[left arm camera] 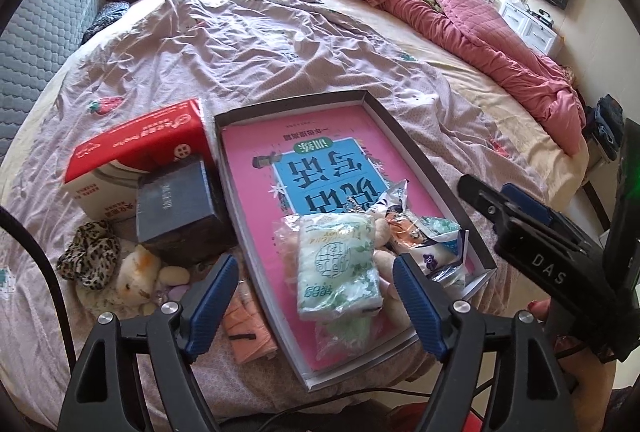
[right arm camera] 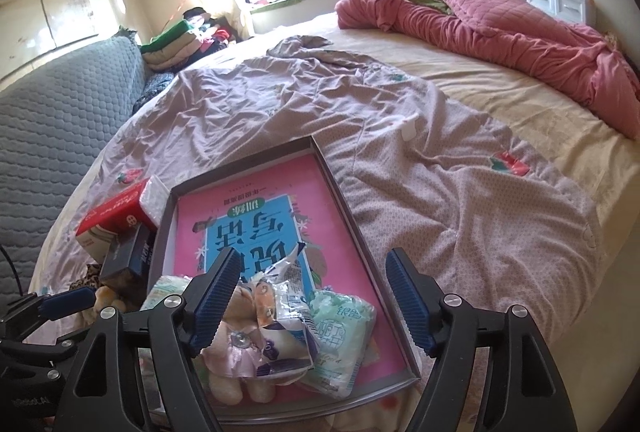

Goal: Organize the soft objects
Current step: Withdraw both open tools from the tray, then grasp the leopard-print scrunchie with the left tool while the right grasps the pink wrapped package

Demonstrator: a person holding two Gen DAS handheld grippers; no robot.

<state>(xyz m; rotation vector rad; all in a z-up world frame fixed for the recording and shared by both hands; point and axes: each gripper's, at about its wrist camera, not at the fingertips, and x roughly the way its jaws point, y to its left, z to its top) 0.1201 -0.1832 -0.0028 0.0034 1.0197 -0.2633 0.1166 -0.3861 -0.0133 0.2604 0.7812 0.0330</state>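
A shallow grey tray point(left arm camera: 404, 135) lies on the bed with a pink book point(left arm camera: 256, 159) flat inside it. At its near end are a green-and-white tissue pack point(left arm camera: 338, 268), a crumpled snack bag point(left arm camera: 398, 205) and a plush bear, mostly covered. My left gripper point(left arm camera: 316, 272) hangs open above the tissue pack, pads clear of it. My right gripper point(right arm camera: 312, 264) is open over the plush bear in a pink dress point(right arm camera: 240, 356), the crumpled bag point(right arm camera: 286, 312) and a second tissue pack point(right arm camera: 340, 336), touching none. Each gripper shows at the edge of the other's view.
Left of the tray lie a red-and-white box point(left arm camera: 136, 151), a dark box point(left arm camera: 176, 207), a leopard scrunchie point(left arm camera: 90, 256), a white plush toy point(left arm camera: 134, 276) and an orange cloth point(left arm camera: 248, 328). A red quilt point(right arm camera: 500, 23) is bunched at the far right. Wrinkled sheet point(right arm camera: 400, 171) spreads beyond.
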